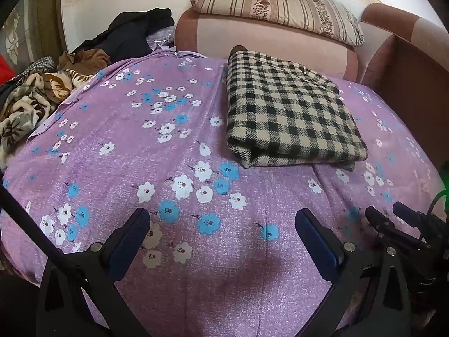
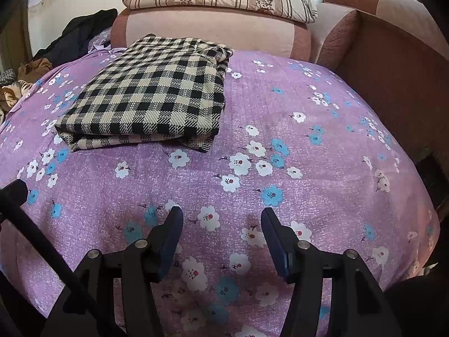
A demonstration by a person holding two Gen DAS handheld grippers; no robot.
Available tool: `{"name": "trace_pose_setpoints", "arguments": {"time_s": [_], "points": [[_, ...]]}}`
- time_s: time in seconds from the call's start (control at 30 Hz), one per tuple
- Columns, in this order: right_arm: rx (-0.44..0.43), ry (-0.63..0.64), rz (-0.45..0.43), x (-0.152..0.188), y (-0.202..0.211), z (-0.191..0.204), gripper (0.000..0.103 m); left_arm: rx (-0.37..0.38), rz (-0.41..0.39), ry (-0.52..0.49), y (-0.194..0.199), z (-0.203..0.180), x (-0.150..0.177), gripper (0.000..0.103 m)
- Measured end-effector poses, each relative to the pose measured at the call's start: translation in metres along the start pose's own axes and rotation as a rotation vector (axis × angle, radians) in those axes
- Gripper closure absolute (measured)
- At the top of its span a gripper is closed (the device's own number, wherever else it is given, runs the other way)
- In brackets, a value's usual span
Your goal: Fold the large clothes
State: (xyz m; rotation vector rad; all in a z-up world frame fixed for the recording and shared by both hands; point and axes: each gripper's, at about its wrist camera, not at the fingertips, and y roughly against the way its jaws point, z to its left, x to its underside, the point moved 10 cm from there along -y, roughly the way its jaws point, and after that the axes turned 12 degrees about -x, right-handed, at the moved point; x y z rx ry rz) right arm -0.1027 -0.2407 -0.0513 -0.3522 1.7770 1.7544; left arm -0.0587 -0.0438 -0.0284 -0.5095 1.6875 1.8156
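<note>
A black-and-cream checked garment (image 1: pixel 289 112) lies folded in a flat rectangle on the purple flowered bedspread (image 1: pixel 168 168), towards the headboard. It also shows in the right wrist view (image 2: pixel 151 95), at upper left. My left gripper (image 1: pixel 223 219) is open and empty, over the bedspread in front of the garment and to its left. My right gripper (image 2: pixel 221 219) is open and empty, over the bedspread (image 2: pixel 308 154) in front of the garment and to its right. Neither touches the garment.
A pile of unfolded clothes (image 1: pixel 42 95), dark, brown and patterned, lies at the bed's far left. A striped pillow (image 1: pixel 277 5) rests on the pink headboard (image 1: pixel 266 45). A brown padded side (image 2: pixel 393 64) rises along the right.
</note>
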Motion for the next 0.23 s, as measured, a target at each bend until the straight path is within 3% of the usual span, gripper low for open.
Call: {"name": "trace_pose_setpoints", "arguments": {"time_s": [0.23], "points": [[0.0, 0.0, 0.0, -0.0002, -0.0002, -0.0002, 0.04, 0.005, 0.018, 0.01, -0.0027, 0.001, 0.0016, 0.0]]}}
